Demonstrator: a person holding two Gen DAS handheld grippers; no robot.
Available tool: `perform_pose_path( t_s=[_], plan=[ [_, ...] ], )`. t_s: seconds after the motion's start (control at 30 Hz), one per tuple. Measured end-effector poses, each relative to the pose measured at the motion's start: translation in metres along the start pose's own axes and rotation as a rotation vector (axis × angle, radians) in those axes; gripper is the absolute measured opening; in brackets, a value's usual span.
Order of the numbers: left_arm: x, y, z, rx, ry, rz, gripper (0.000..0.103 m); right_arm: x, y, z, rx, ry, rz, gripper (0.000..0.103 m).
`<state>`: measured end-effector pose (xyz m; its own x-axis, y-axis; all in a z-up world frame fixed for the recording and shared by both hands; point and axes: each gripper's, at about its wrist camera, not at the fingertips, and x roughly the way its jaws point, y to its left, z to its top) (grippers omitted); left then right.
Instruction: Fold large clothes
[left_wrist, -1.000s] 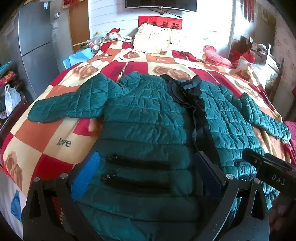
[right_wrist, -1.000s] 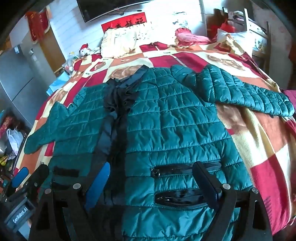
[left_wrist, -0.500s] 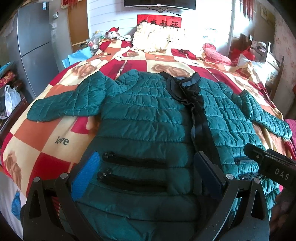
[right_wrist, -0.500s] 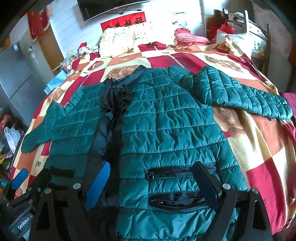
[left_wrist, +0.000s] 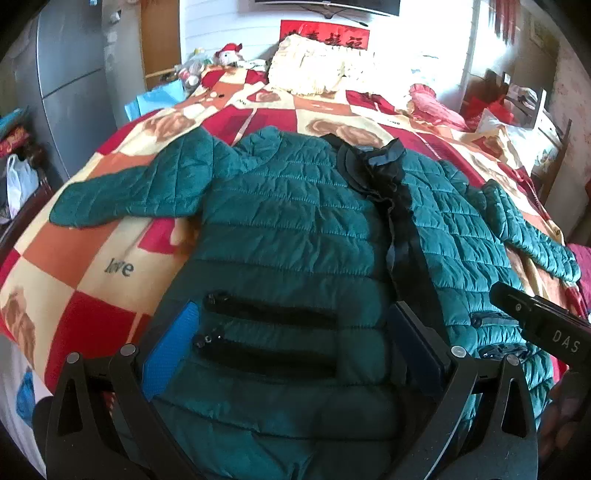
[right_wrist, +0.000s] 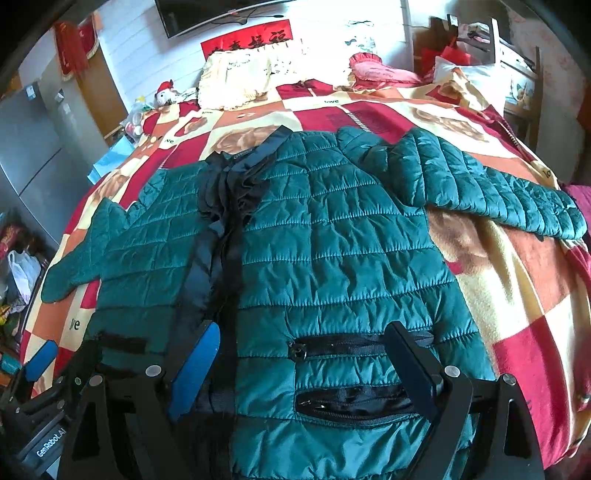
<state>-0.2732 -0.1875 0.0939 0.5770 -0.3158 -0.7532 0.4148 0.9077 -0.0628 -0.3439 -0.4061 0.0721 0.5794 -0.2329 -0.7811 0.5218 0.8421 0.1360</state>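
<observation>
A large teal quilted jacket (left_wrist: 288, 229) with a black zip placket lies front up and spread flat on the bed; it also shows in the right wrist view (right_wrist: 332, 243). Its sleeves (left_wrist: 129, 192) (right_wrist: 491, 184) stretch out to both sides. My left gripper (left_wrist: 291, 350) is open over the jacket's left hem pockets, holding nothing. My right gripper (right_wrist: 306, 365) is open over the right hem pockets, holding nothing. Each gripper's body shows at the edge of the other's view.
The bed has a red, orange and cream checked blanket (left_wrist: 74, 266) (right_wrist: 524, 280). Pillows (left_wrist: 314, 66) and a pink cushion (right_wrist: 373, 70) lie at the head. A grey cabinet (left_wrist: 70, 74) stands left, a chair with clutter (right_wrist: 506, 62) right.
Both grippers have drawn slightly back and down toward the jacket's hem, staying open. The jacket has not moved.
</observation>
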Motion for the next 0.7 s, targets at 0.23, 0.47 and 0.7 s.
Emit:
perform_pose_path(
  t_s=[0.23, 0.47, 0.7],
  plan=[
    [-0.0039, -0.0011, 0.0011, 0.016, -0.022, 0.010, 0.102, 0.0023, 0.0037, 0.0035, -0.021, 0.014, -0.038, 0.090],
    [-0.0023, -0.0012, 0.0016, 0.007, -0.010, 0.014, 0.102, 0.0037, 0.0064, 0.0070, -0.055, -0.028, -0.018, 0.090],
    [-0.0004, 0.0032, 0.0028, 0.005, -0.014, 0.017, 0.102, 0.0052, 0.0076, 0.0086, -0.018, -0.008, 0.044, 0.090]
  ],
)
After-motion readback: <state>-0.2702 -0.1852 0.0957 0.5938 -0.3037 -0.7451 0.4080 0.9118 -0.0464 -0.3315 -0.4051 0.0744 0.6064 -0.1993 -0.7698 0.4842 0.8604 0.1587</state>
